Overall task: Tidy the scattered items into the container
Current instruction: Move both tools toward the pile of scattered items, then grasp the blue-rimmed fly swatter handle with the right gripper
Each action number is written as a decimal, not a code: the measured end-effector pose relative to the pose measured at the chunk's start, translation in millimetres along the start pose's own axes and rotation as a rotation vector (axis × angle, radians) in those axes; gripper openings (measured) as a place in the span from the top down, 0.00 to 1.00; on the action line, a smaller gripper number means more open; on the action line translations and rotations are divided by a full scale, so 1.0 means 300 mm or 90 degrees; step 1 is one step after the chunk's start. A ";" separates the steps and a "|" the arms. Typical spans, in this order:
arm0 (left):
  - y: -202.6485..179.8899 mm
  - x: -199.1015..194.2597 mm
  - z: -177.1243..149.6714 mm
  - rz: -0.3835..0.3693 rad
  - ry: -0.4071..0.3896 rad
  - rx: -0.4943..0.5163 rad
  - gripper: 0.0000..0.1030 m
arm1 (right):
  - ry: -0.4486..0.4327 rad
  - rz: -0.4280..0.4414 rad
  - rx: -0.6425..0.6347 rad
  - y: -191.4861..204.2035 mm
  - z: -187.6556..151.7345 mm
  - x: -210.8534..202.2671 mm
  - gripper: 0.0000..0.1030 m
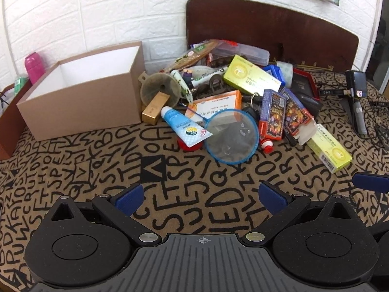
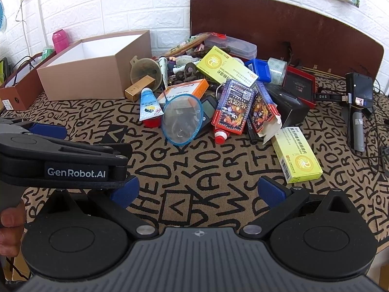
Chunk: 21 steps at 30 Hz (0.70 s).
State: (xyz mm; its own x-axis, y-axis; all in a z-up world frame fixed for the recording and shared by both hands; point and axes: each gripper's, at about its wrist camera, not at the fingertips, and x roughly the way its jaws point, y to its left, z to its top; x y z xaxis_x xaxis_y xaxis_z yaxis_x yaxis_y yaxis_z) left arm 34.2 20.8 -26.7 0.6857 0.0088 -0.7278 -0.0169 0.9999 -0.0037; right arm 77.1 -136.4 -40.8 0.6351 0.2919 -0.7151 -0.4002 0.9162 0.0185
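An open brown box (image 1: 80, 102) (image 2: 97, 73) with a white inside stands at the back left of the lettered cloth. To its right lies a pile: a blue-rimmed net (image 1: 231, 138) (image 2: 182, 121), a blue and white tube (image 1: 182, 127) (image 2: 148, 104), a gold carton (image 1: 155, 108), card packs (image 1: 272, 116) (image 2: 233, 107) and a yellow-green carton (image 1: 330, 149) (image 2: 297, 155). My left gripper (image 1: 200, 198) hangs open over bare cloth, short of the pile. My right gripper (image 2: 198, 191) is open beside it, nothing between its fingers. In the right wrist view the left gripper's blue pad (image 2: 48, 128) shows at the left.
A pink bottle (image 1: 34, 67) and a brown paper bag (image 2: 19, 90) stand left of the box. A dark brown board (image 1: 267, 24) leans on the white brick wall. A black handheld device (image 1: 357, 90) with cables lies far right. A person's hand (image 2: 9, 221) is at the lower left.
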 end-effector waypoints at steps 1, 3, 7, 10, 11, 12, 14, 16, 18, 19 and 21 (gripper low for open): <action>0.008 0.015 -0.002 0.000 0.005 -0.002 0.00 | 0.001 0.002 0.001 0.000 0.001 0.009 0.00; 0.031 0.048 -0.002 -0.006 0.019 -0.014 0.00 | 0.007 0.005 0.002 0.001 0.003 0.033 0.00; 0.098 0.114 0.012 -0.019 0.040 -0.049 0.00 | 0.022 0.015 -0.003 0.006 0.015 0.095 0.00; 0.147 0.162 0.037 -0.014 0.046 -0.072 0.00 | 0.027 0.032 -0.011 0.017 0.032 0.146 0.00; 0.161 0.177 0.047 -0.012 0.047 -0.077 0.00 | 0.026 0.038 -0.014 0.022 0.037 0.162 0.00; 0.171 0.192 0.057 -0.012 0.048 -0.081 0.00 | 0.025 0.042 -0.018 0.025 0.042 0.180 0.00; 0.193 0.225 0.079 -0.016 0.049 -0.087 0.01 | 0.025 0.048 -0.023 0.032 0.055 0.219 0.00; 0.212 0.267 0.101 -0.023 0.053 -0.098 0.05 | 0.024 0.053 -0.022 0.034 0.064 0.258 0.00; 0.230 0.315 0.121 -0.039 0.065 -0.116 0.11 | 0.023 0.055 -0.016 0.031 0.072 0.293 0.00; 0.237 0.338 0.130 -0.051 0.073 -0.128 0.13 | 0.022 0.055 -0.013 0.028 0.076 0.308 0.00; 0.246 0.379 0.143 -0.073 0.082 -0.146 0.18 | 0.015 0.057 -0.008 0.021 0.082 0.334 0.00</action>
State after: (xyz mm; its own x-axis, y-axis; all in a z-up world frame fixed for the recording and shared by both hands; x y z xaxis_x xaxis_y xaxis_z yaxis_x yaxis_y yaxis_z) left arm 142.2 96.3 -80.2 0.5946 -0.1214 -0.7948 -0.1188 0.9644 -0.2362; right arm 154.6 -94.7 -95.1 0.5804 0.3656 -0.7276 -0.4632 0.8831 0.0742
